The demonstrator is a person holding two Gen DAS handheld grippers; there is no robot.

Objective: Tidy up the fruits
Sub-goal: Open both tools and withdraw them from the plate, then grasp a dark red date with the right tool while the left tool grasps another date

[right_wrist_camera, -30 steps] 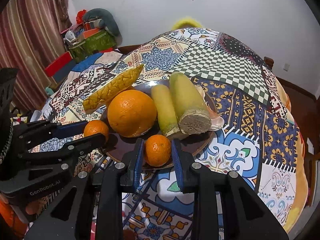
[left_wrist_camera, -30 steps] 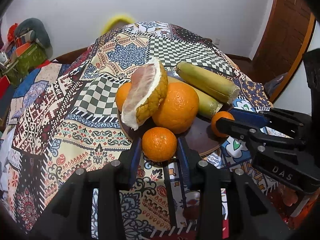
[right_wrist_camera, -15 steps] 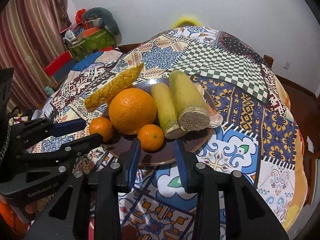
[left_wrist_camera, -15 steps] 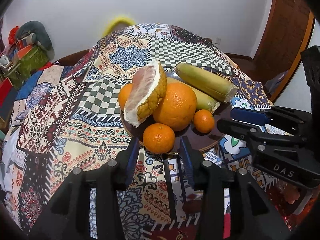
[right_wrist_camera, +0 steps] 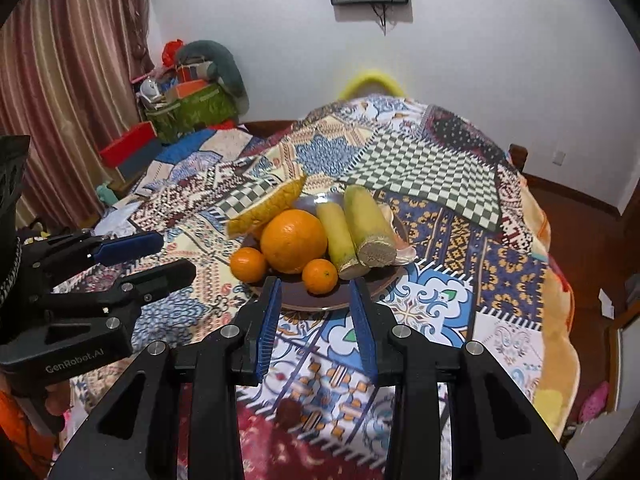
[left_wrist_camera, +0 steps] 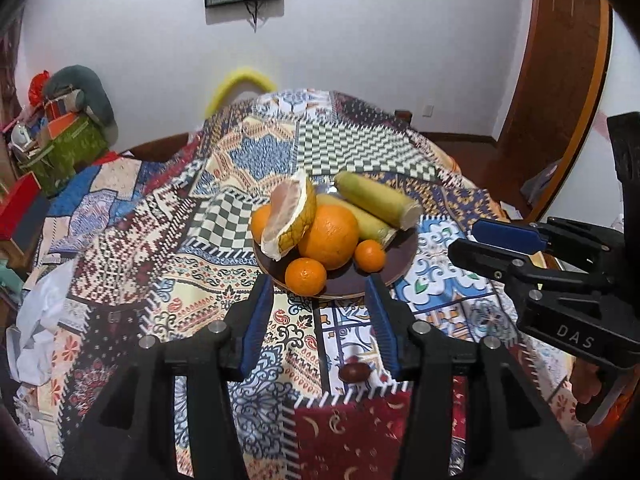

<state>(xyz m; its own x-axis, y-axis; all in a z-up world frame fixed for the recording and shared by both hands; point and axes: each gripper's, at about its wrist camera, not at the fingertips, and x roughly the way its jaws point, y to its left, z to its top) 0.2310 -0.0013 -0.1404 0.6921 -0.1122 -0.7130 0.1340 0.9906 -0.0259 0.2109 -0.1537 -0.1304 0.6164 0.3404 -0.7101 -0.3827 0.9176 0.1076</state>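
Both your tongs hang empty in front of the fruit plate.

Your left tongs (left_wrist_camera: 316,312) have just been opening — the jaws stand apart with nothing between them. Your right tongs (right_wrist_camera: 316,312) are likewise parted and bare. The dark plate (left_wrist_camera: 400,258) sits on the patchwork-covered worktop (left_wrist_camera: 120,260), carrying a large orange (left_wrist_camera: 330,236), two small mandarins (left_wrist_camera: 306,276) (left_wrist_camera: 370,255), a pomelo wedge (left_wrist_camera: 286,216) and two corn cobs (left_wrist_camera: 376,200).
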